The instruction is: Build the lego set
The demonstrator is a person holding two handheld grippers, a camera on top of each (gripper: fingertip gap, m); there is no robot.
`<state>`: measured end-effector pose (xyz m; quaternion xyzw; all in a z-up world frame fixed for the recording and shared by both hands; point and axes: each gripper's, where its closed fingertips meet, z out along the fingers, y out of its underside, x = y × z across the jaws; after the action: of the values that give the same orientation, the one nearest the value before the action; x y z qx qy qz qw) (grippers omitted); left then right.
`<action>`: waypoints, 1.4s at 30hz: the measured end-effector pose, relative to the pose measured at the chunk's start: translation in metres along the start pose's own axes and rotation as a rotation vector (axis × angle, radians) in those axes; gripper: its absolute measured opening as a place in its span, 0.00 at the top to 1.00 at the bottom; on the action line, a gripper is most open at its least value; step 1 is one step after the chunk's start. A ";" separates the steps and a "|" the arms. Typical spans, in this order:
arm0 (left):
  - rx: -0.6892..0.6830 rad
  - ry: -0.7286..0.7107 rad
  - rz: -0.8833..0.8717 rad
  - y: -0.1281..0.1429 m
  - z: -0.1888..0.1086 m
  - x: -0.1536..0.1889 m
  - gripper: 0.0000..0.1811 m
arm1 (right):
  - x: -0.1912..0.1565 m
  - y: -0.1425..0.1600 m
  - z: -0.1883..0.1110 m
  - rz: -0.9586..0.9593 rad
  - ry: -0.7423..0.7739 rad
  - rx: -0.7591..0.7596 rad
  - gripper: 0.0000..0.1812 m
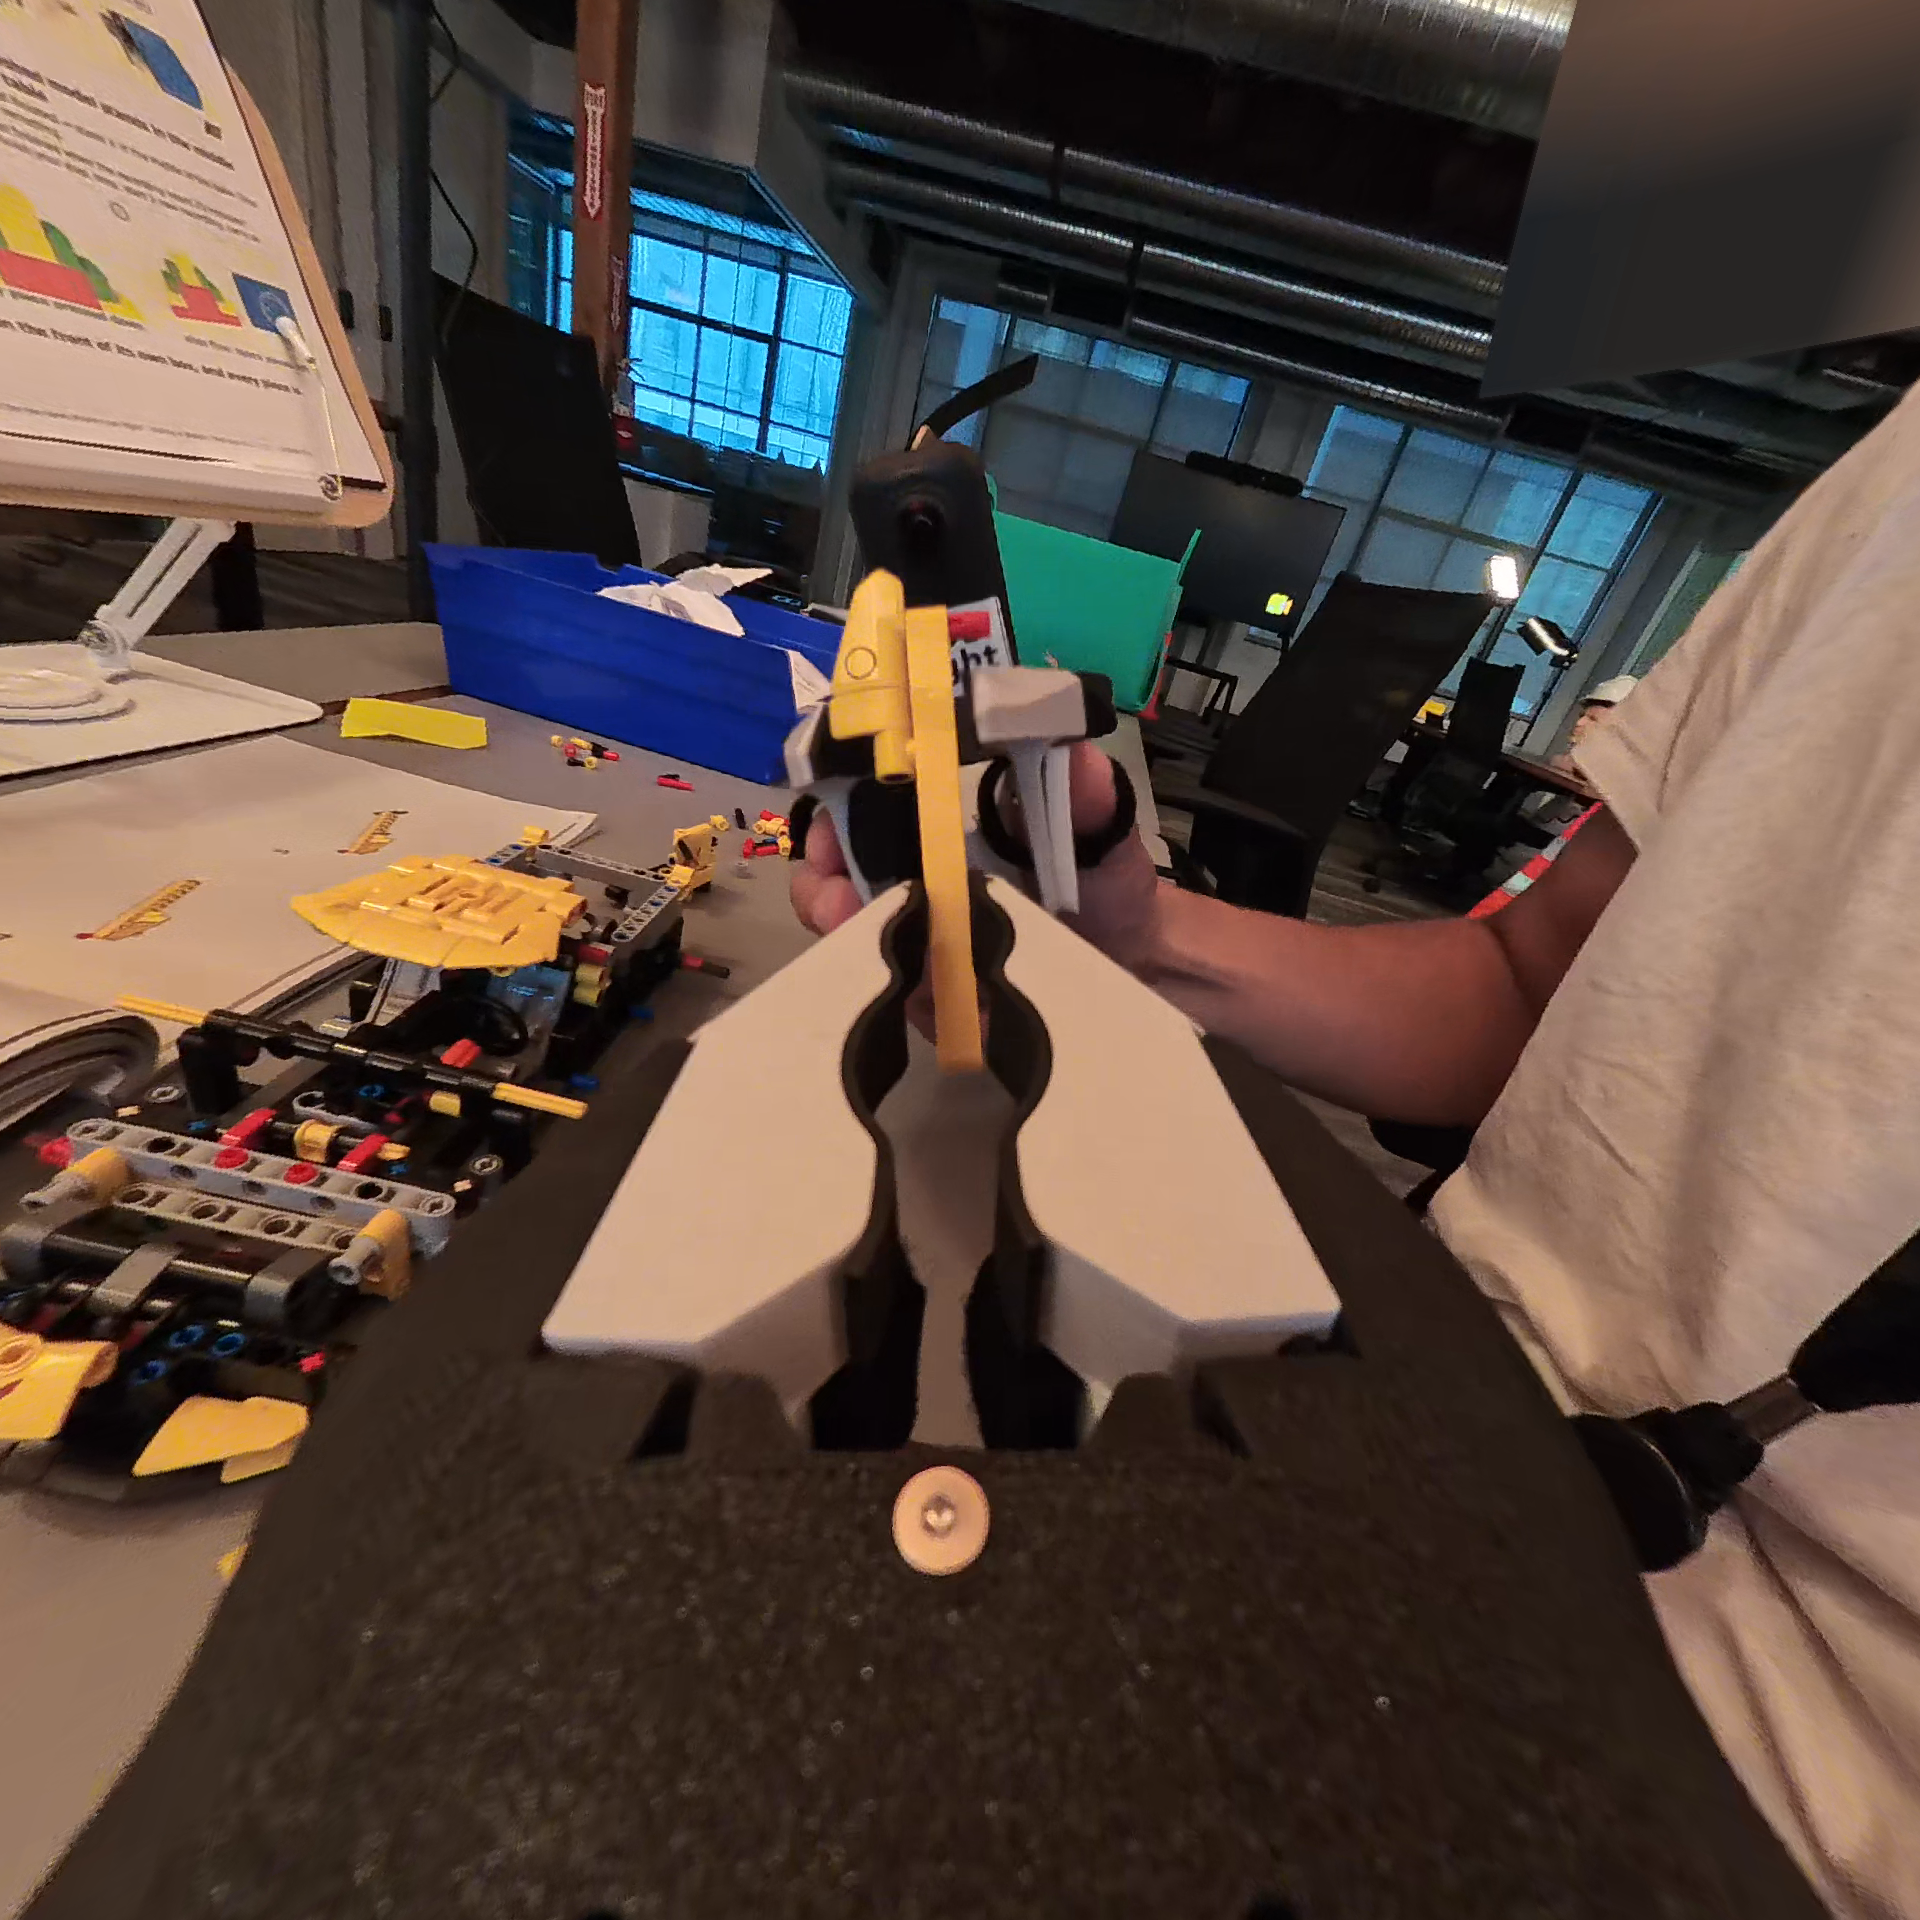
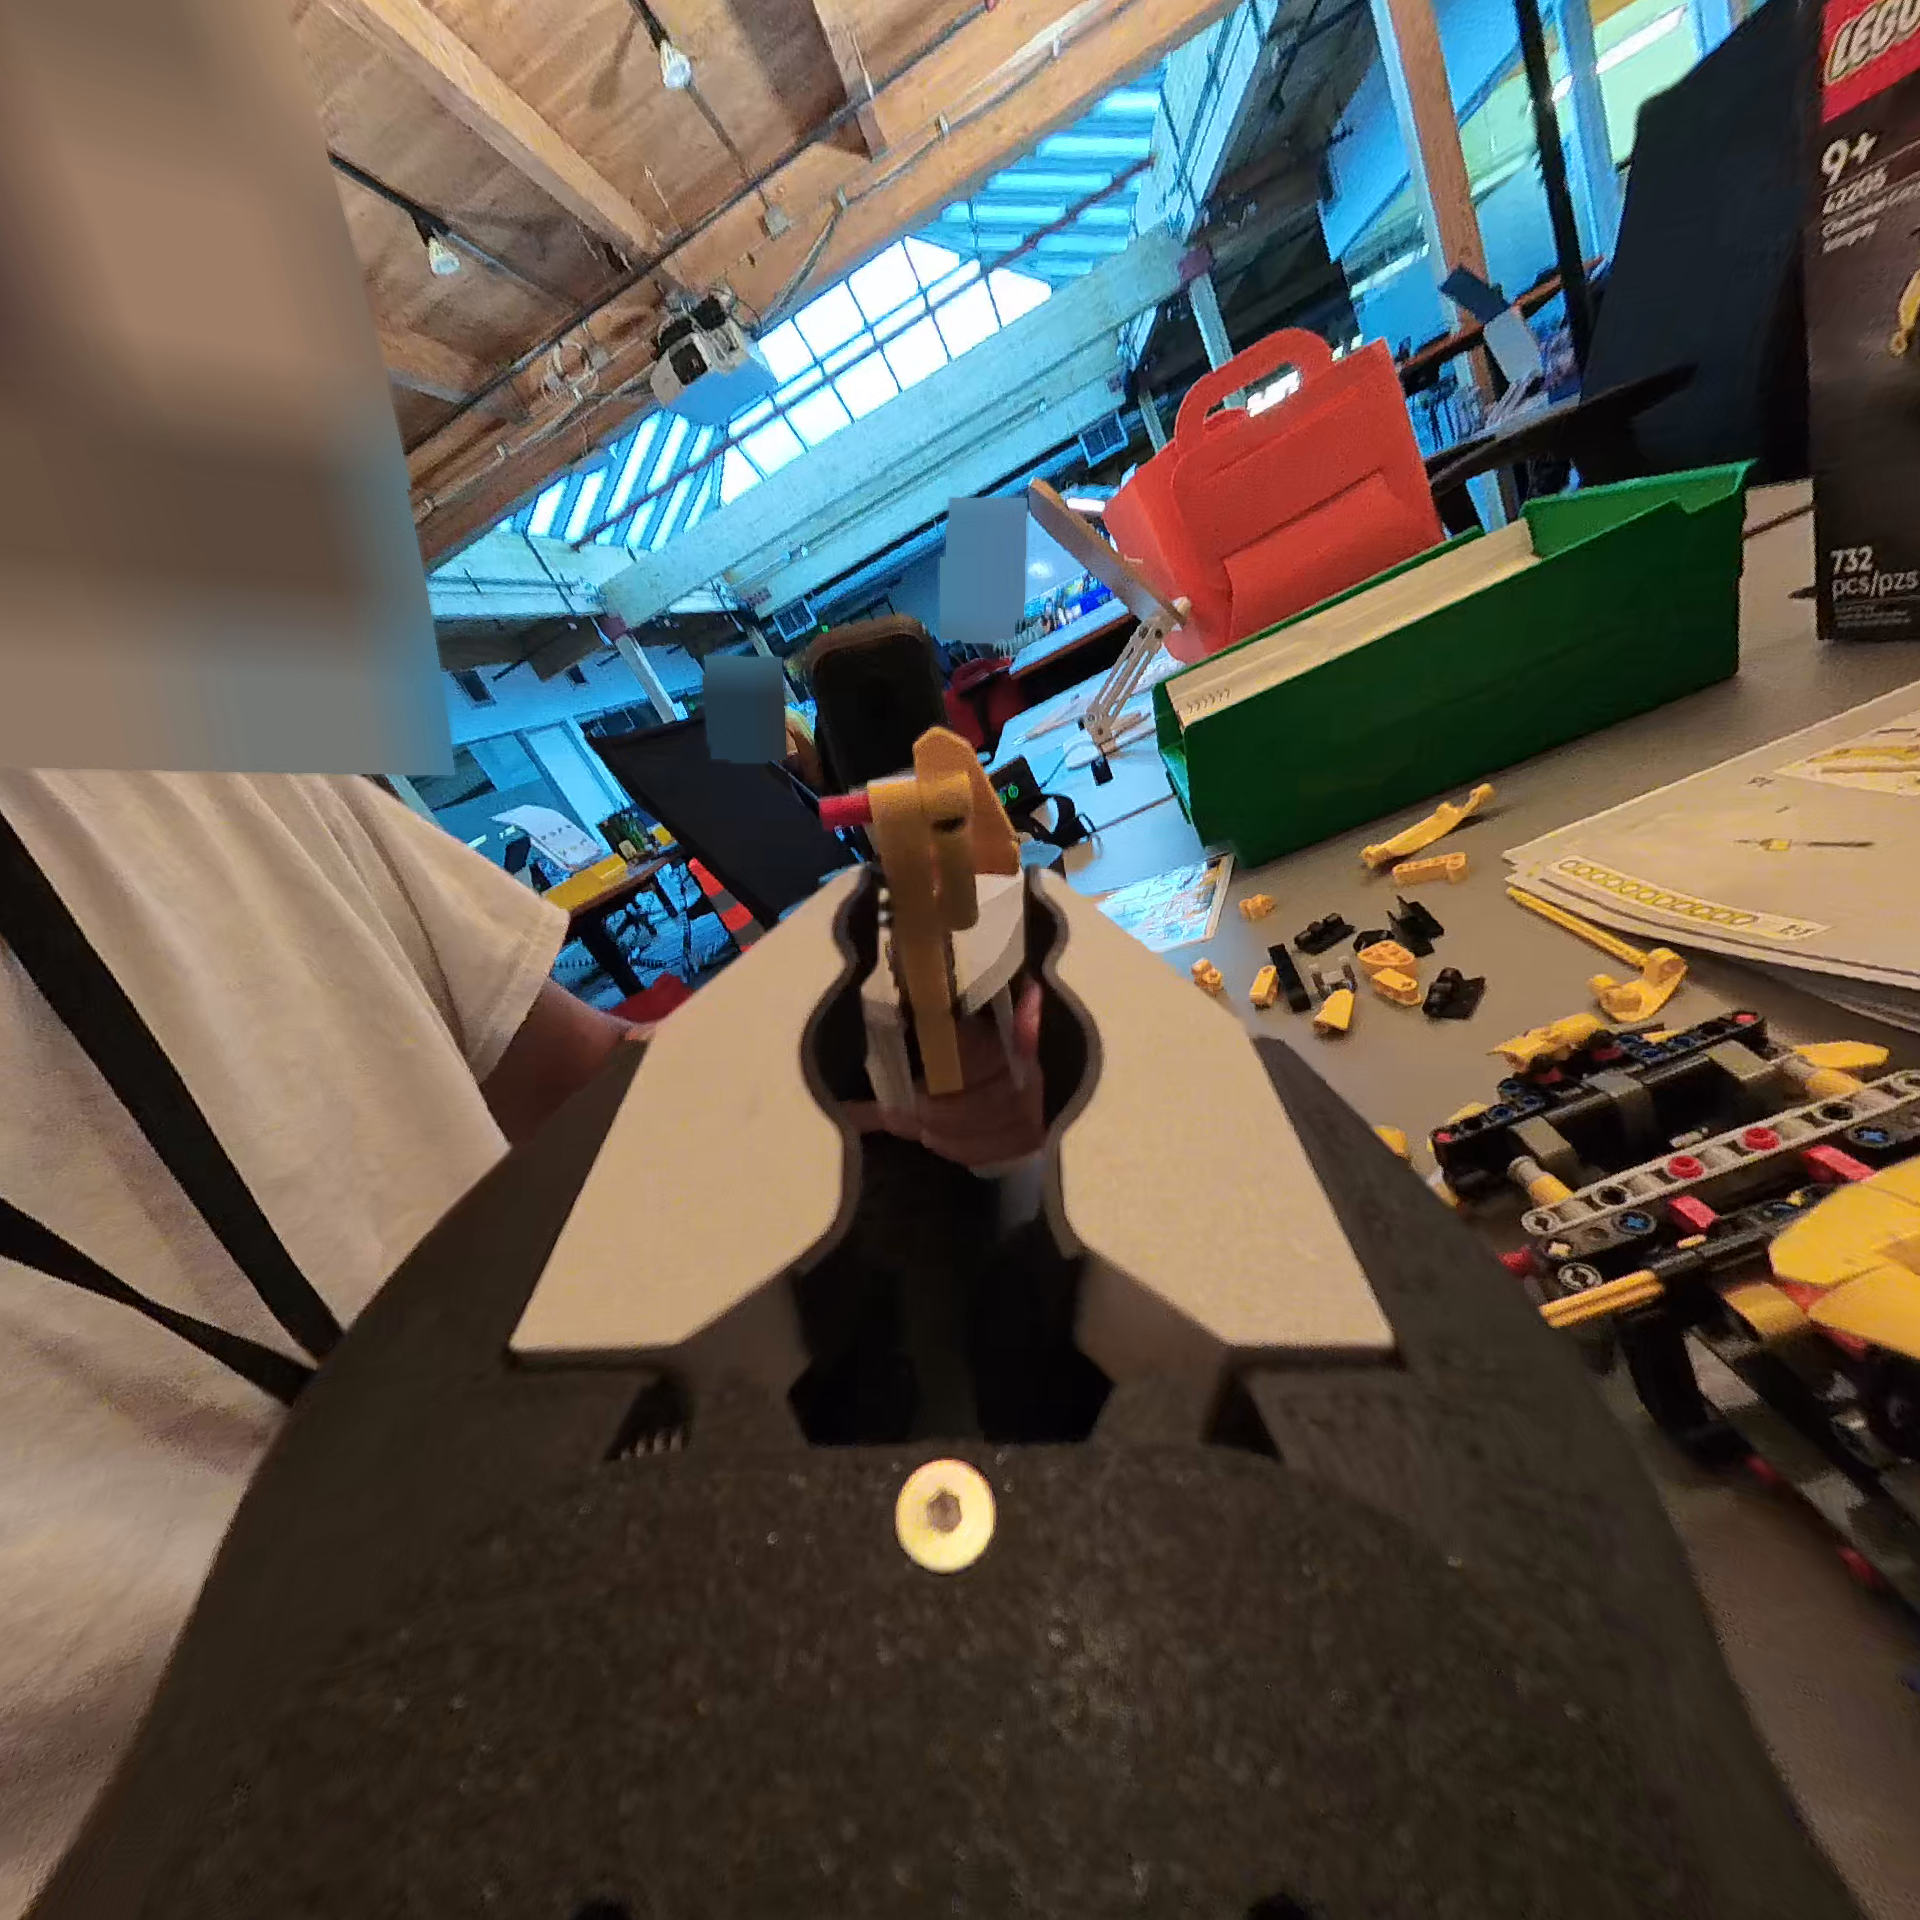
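Left gripper: my fingers were pinched on the lower end of the flat yellow plastic Lego panel, mid-frame, raised off the counter so both grippers could reach it.
Right gripper: closed narrowly around the same panel from the opposite side, at centre frame; I judged this steadied it for pressing on the small yellow connector piece at its top.
Red pin: stuck out sideways near the panel's top.
Car chassis: the black, grey and yellow Technic frame lay at lower left on the grey counter, apart from the panel.
Loose parts: small yellow and black pieces lay scattered at right of frame, within reach.
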<state>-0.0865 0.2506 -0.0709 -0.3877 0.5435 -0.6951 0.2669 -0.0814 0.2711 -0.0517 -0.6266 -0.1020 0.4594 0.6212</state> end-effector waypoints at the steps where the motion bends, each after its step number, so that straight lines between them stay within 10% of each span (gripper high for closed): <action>1: -0.002 -0.002 0.005 0.001 0.001 0.001 0.96 | 0.000 -0.003 0.000 -0.002 0.002 0.020 0.87; 23: 0.118 0.005 -0.318 -0.010 -0.009 -0.025 0.96 | 0.029 0.004 -0.005 0.078 0.158 0.006 0.79; 32: -0.142 -0.487 0.139 0.018 -0.006 -0.061 0.96 | 0.065 0.020 -0.008 0.105 0.430 -0.082 0.81; 42: -0.221 -0.469 0.292 0.031 0.013 -0.046 0.90 | 0.060 0.013 -0.010 0.244 0.345 0.000 0.96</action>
<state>-0.0513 0.2717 -0.1105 -0.4823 0.5893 -0.4774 0.4384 -0.0468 0.3037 -0.0918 -0.7038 0.0828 0.4171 0.5691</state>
